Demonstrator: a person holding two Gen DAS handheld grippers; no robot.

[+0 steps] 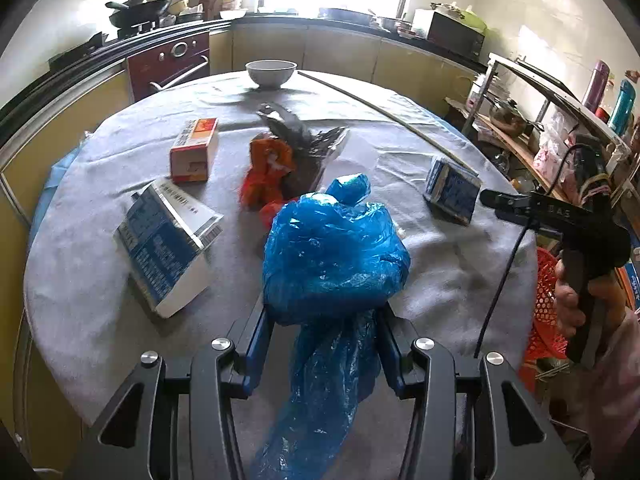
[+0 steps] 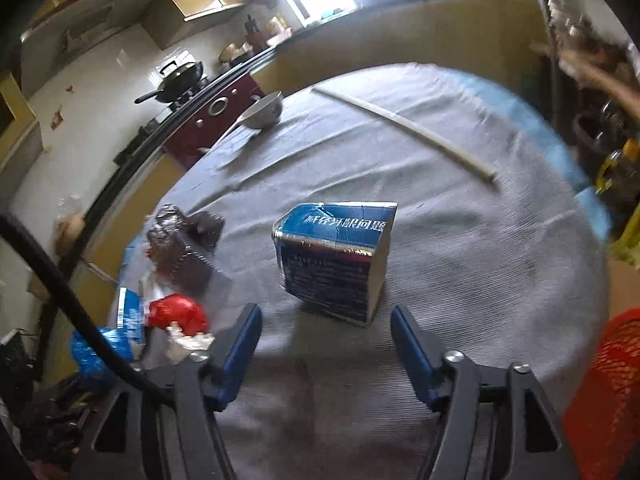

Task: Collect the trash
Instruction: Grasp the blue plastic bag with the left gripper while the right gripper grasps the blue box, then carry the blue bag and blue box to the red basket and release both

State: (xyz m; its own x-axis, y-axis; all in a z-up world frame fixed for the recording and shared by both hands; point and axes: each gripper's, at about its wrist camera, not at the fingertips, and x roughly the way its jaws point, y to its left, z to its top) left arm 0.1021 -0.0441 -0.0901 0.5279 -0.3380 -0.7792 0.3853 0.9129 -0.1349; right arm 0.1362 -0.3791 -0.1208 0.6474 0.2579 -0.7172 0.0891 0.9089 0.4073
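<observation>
A crumpled blue plastic bag [image 1: 334,256] is clamped between the left gripper [image 1: 325,316] jaws. The right gripper [image 2: 326,332] is held apart, a blue carton [image 2: 334,258] at its 12 o'clock.

Bare cloth lies between the wide-apart fingers of the right gripper [image 2: 326,334] and the blue carton [image 2: 334,260]; crumpled wrappers [image 2: 178,316], somewhat blurred, crowd its left.

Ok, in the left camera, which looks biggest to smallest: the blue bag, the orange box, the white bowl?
1. Blue bag, but it is nearest the camera, so that may exaggerate it.
2. Orange box.
3. White bowl, farthest away, so its true size against the box is unsure.
</observation>
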